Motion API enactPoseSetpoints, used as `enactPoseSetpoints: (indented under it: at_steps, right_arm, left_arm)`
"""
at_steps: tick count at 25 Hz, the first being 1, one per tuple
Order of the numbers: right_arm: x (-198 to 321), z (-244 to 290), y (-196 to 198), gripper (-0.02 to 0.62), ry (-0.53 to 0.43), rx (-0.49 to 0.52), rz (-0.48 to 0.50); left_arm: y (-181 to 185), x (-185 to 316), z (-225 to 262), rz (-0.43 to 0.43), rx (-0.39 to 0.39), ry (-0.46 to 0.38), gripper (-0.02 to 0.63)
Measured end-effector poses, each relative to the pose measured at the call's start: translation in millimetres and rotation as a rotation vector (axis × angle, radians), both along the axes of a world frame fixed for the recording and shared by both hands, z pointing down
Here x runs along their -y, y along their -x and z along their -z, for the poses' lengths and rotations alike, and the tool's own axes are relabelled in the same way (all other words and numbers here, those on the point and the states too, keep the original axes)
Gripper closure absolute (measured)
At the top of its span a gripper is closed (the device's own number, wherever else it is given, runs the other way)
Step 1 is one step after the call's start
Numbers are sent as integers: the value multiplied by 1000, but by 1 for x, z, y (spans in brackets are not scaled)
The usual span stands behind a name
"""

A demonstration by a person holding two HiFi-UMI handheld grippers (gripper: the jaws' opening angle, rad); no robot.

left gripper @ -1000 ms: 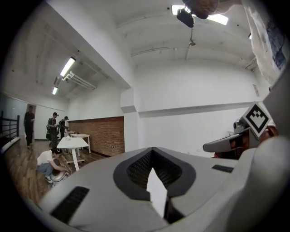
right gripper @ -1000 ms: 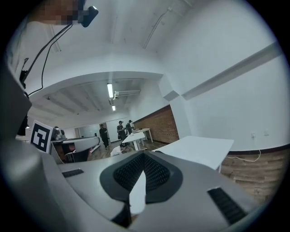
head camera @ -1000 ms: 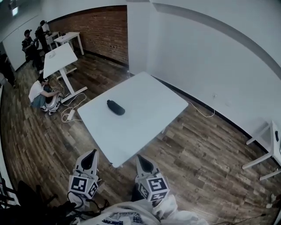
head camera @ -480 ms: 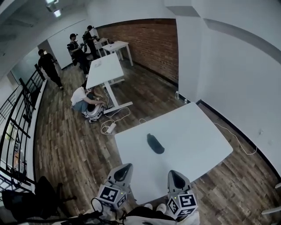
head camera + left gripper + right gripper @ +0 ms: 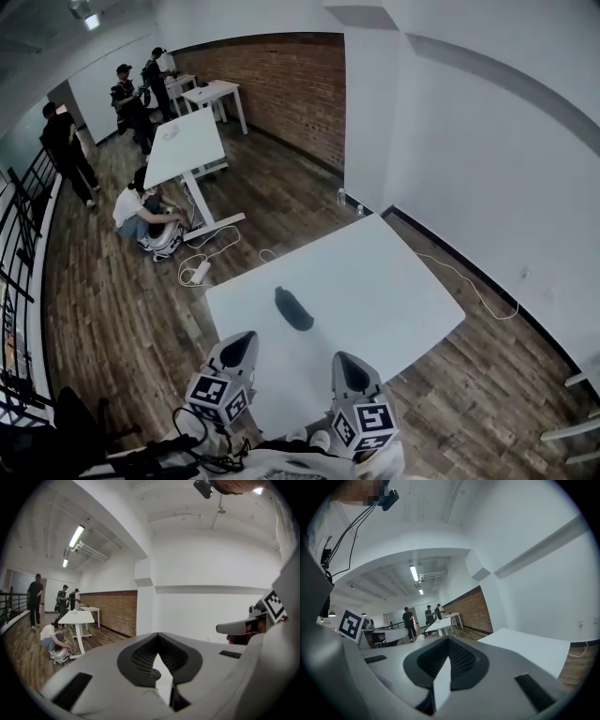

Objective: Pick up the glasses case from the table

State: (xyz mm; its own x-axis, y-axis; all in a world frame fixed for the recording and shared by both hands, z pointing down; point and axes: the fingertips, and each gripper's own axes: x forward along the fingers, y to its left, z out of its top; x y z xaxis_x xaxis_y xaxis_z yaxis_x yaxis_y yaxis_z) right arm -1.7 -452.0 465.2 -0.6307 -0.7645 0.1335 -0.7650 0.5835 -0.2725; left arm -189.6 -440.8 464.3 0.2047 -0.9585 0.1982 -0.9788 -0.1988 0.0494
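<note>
Presently the glasses case (image 5: 293,308) lies flat on the white table (image 5: 394,291), on its left part, near the left edge and a short way in from the near edge. The left gripper (image 5: 237,345) hovers at the table's near-left corner, jaws closed together with nothing between them. The right gripper (image 5: 348,367) hovers over the table's near edge, right of the case, its jaws likewise together and empty. Neither touches the case.

Judgement: the step in hand is the approach. A closed tool cannot take the case, so the chosen gripper needs its jaws parted before arrival. They should then be set across the case's narrow width near its middle, pads low on the rounded sides. The left gripper looks the nearer.

Clearance: nothing else shows on the table top, so the path inward from the near edge is open. The left edge is close to the case, and a push from the right could slide it off. The power strip (image 5: 199,273) on the floor left of the table is well apart.
</note>
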Motion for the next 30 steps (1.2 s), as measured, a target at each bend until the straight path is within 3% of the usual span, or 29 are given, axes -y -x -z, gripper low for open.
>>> enactPoseSetpoints:
  at_steps: [7, 9, 10, 13, 14, 16, 18, 21, 24, 30]
  right_arm:
    - [5, -15, -20, 598, 33, -19, -83]
    - [6, -18, -26, 598, 40, -26, -104]
    - [6, -18, -31, 598, 41, -31, -116]
    - [7, -18, -46, 598, 44, -43, -157]
    - [7, -20, -51, 598, 49, -46, -172]
    - [6, -24, -63, 598, 64, -55, -202]
    - [3, -29, -76, 598, 82, -67, -232]
    - [1, -35, -91, 598, 108, -87, -265]
    - [-3, -41, -100, 598, 132, -108, -285]
    - [-10, -47, -116, 598, 169, -155, -325]
  left_arm:
    - [10, 40, -43, 49, -46, 161, 581]
    - [9, 49, -59, 49, -84, 216, 553]
    - [7, 55, -67, 48, -113, 247, 529]
    - [-1, 75, -96, 50, -203, 349, 369]
    - [-2, 82, -108, 61, -220, 387, 300]
    - [-1, 97, -137, 99, -236, 461, 223]
    - [-1, 113, -166, 144, -268, 531, 177]
    - [-4, 135, -207, 216, -398, 658, 118]
    - [-2, 153, -244, 291, -499, 776, 110]
    - [20, 180, -294, 471, -492, 891, 110]
